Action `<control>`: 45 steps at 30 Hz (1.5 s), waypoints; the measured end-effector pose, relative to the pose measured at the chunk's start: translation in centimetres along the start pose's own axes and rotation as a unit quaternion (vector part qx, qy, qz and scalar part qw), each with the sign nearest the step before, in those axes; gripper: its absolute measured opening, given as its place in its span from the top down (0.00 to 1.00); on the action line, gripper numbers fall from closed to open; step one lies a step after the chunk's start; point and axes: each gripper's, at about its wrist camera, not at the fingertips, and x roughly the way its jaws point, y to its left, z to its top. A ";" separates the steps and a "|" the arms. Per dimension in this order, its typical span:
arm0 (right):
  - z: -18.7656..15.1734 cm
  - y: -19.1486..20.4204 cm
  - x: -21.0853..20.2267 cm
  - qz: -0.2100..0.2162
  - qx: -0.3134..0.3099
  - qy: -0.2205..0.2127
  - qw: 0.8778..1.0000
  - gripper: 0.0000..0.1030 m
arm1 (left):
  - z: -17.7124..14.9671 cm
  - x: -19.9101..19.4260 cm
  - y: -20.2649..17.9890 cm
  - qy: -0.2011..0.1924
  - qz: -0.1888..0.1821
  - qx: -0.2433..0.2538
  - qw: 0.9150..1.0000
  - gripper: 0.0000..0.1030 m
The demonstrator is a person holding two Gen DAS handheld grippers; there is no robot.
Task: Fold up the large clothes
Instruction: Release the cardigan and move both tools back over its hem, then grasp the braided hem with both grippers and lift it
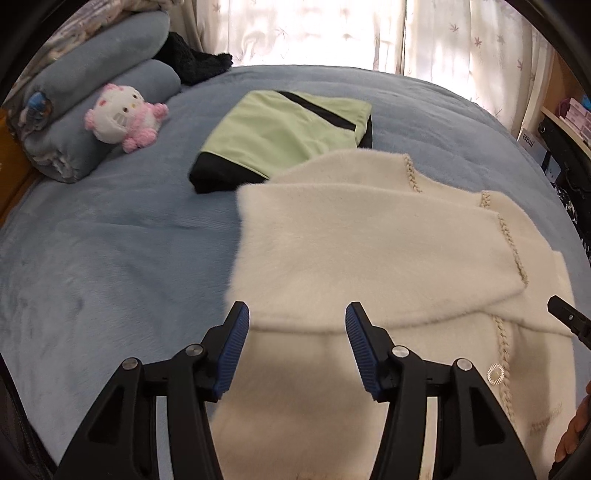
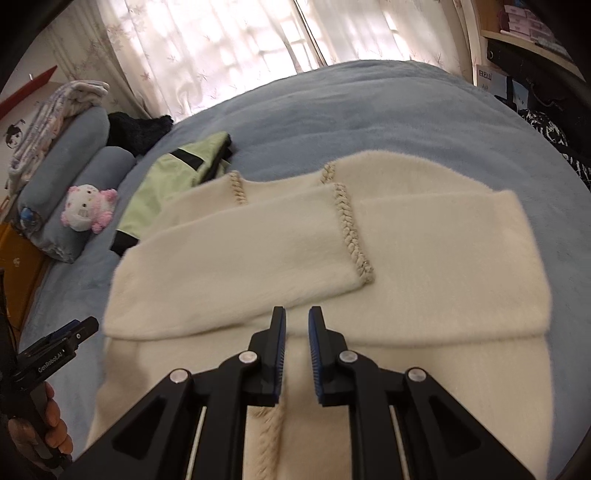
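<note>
Blue plush bedding (image 1: 110, 258) covers the bed, with pale, leaf-printed curtains (image 1: 314, 33) letting daylight in behind it. Everything else sits in relation to the cream sweater (image 1: 351, 251), the task's garment, which lies flat on the bedding. Both sleeves are folded in across its body, so their braided seams (image 2: 351, 232) run side by side near the middle, and a folded edge crosses the sweater in front of the tools.

Beyond the sweater's far left corner lies a green garment (image 1: 280, 133) with black trim, already folded; the sweater's edge just overlaps it. Further left of the sweater, a pink and white plush toy (image 1: 122, 116) leans against two rolled blue pillows (image 1: 92, 110), and a dark fuzzy cloth (image 1: 195, 61) sits behind them. Shelves with boxes (image 2: 524, 22) stand past the sweater's right side.

The left gripper (image 1: 297, 314) hangs over the sweater's near left part, its blue pads about halfway apart with nothing between them; the fabric lies below, untouched. The right gripper (image 2: 297, 317) hangs over the sweater's near middle, its jaws narrow with only a slim gap, and no cloth is pinched there. In the right wrist view a hand (image 2: 44, 435) grips the left tool's handle off the sweater's left edge.
</note>
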 end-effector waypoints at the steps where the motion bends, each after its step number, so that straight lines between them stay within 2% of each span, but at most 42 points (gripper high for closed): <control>1: -0.1 0.2 -0.6 0.004 0.000 -0.003 1.000 0.88 | -0.2 -0.6 0.3 -0.003 0.001 0.000 1.000 0.48; 9: -1.8 1.7 -6.4 0.021 -0.007 -0.033 0.999 0.87 | -2.4 -8.0 2.3 -0.040 0.016 -0.005 0.999 0.41; 13: -3.0 1.9 -9.0 0.022 -0.012 -0.046 0.999 0.79 | -4.1 -11.1 3.0 -0.053 0.015 -0.004 0.998 0.40; 16: -4.3 2.1 -11.0 0.015 -0.018 -0.057 0.998 0.74 | -5.4 -13.0 3.3 -0.057 0.012 -0.003 0.998 0.40; 22: -6.8 1.9 -13.7 0.005 -0.031 -0.063 0.998 0.73 | -8.3 -15.8 3.9 -0.064 0.001 -0.006 0.998 0.39; 32: -12.0 0.4 -17.5 -0.001 -0.024 -0.076 0.997 0.72 | -14.2 -17.3 4.4 -0.051 0.005 0.001 0.999 0.33; 33: -12.5 0.0 -17.7 0.000 -0.023 -0.076 0.997 0.71 | -14.7 -17.3 4.5 -0.049 0.005 0.000 0.999 0.30; 35: -13.8 -0.6 -18.0 -0.004 -0.022 -0.076 0.997 0.59 | -16.0 -17.1 4.9 -0.043 0.003 -0.003 0.999 0.27; 37: -14.8 -1.2 -18.3 -0.006 -0.022 -0.077 0.997 0.54 | -17.3 -16.7 5.3 -0.034 0.000 -0.007 0.999 0.27; 45: -18.5 -4.8 -19.0 -0.037 -0.016 -0.051 0.998 0.54 | -21.4 -14.5 6.8 0.010 -0.042 -0.009 0.999 0.27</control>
